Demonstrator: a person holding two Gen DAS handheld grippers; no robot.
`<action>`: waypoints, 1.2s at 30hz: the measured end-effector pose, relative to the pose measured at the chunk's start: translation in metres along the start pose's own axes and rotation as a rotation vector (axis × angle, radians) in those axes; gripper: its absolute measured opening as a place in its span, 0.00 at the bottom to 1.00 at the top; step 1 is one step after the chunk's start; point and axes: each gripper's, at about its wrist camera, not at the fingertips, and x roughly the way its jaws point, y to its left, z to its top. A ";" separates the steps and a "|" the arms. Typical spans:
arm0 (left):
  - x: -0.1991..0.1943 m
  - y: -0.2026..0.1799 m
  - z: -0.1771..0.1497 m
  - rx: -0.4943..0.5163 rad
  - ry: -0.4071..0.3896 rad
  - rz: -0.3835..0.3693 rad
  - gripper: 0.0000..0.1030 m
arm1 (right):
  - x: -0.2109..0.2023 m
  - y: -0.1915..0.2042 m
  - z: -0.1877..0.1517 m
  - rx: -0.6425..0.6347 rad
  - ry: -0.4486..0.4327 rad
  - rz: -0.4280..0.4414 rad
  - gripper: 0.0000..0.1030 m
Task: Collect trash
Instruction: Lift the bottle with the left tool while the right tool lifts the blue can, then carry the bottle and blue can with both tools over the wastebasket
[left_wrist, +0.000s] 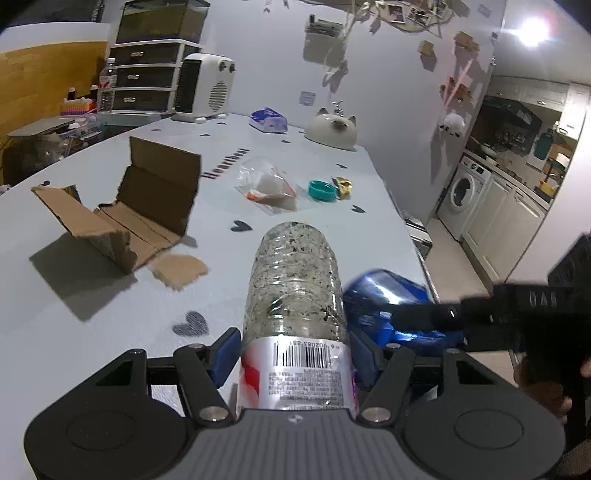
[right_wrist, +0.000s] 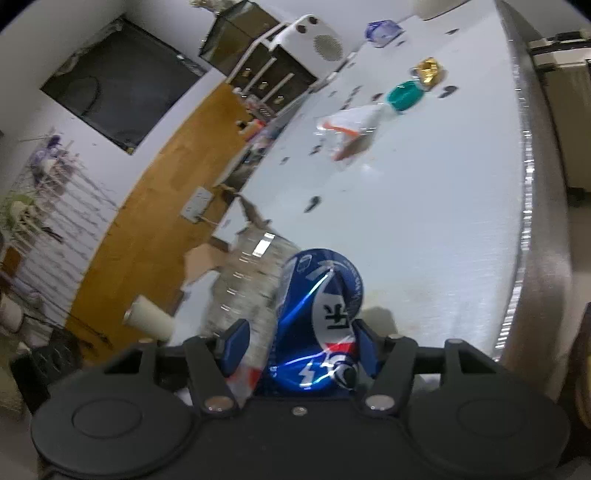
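While both grippers are loaded, the collection is only partly done. The left gripper (left_wrist: 293, 354) is clamped on a clear bottle (left_wrist: 295, 295), its blue pads pressing the labelled end. The right gripper (right_wrist: 301, 343) has a crushed blue can (right_wrist: 317, 317) between its jaws; one pad touches it, but whether the other does cannot be told, so the grip is likely, not certain. Bottle and can sit side by side over the near part of the table (left_wrist: 110, 325). No bin is visible. Left on the table: torn cardboard (left_wrist: 129, 210), a plastic bag (left_wrist: 267, 188), a teal cap (left_wrist: 322, 190) and a gold wrapper (left_wrist: 343, 184) just beside it.
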 end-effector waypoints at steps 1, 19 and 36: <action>0.000 -0.002 -0.001 0.005 0.000 -0.002 0.62 | 0.001 0.004 -0.001 -0.006 0.003 0.014 0.60; -0.013 -0.001 -0.010 -0.025 -0.050 0.021 0.61 | -0.010 0.035 -0.014 -0.086 -0.015 -0.082 0.34; -0.008 -0.034 -0.006 0.254 0.160 0.072 0.80 | -0.027 0.045 -0.033 -0.172 -0.067 -0.193 0.34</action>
